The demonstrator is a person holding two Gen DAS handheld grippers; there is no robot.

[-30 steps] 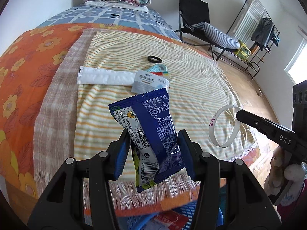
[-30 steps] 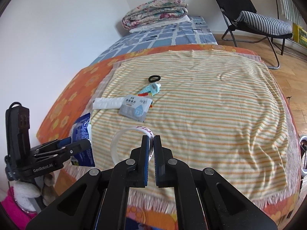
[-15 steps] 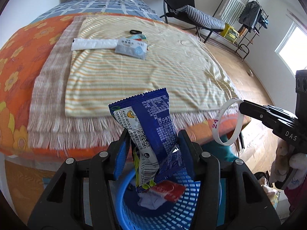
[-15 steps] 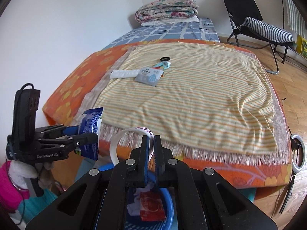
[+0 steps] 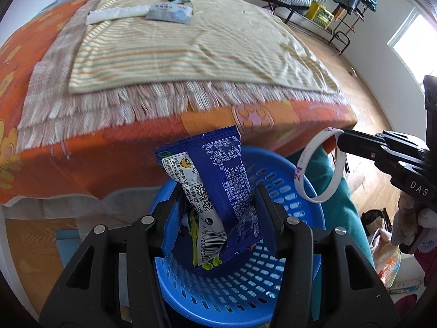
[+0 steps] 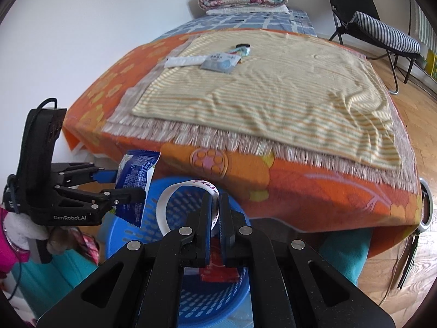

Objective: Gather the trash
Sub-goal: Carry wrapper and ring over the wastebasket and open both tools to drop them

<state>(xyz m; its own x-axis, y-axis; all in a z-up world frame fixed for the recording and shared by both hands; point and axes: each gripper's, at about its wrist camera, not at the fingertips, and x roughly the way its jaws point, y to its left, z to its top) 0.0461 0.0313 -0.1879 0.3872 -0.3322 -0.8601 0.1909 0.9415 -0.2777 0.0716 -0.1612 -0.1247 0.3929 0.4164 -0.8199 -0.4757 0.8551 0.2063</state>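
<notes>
My left gripper [image 5: 218, 188] is shut on a blue snack wrapper [image 5: 215, 191] and holds it over the blue plastic basket [image 5: 245, 281] at the foot of the bed. My right gripper [image 6: 215, 199] is shut on a white wristband [image 6: 174, 191] and holds it over the same basket [image 6: 218, 300]. The left gripper with the wrapper [image 6: 136, 180] shows at the left of the right wrist view. The wristband [image 5: 319, 172] shows at the right of the left wrist view. A red wrapper [image 6: 218, 273] lies inside the basket.
On the striped blanket [image 6: 273, 82] far up the bed lie a white packet [image 6: 183, 60], a grey pouch [image 6: 218, 61] and a black ring [image 6: 242, 46]. A folding chair [image 6: 368, 22] stands at the right. A teal object [image 5: 344, 205] stands beside the basket.
Both grippers have moved back from the bed and down. They now hang over the blue basket, each still holding its item.
</notes>
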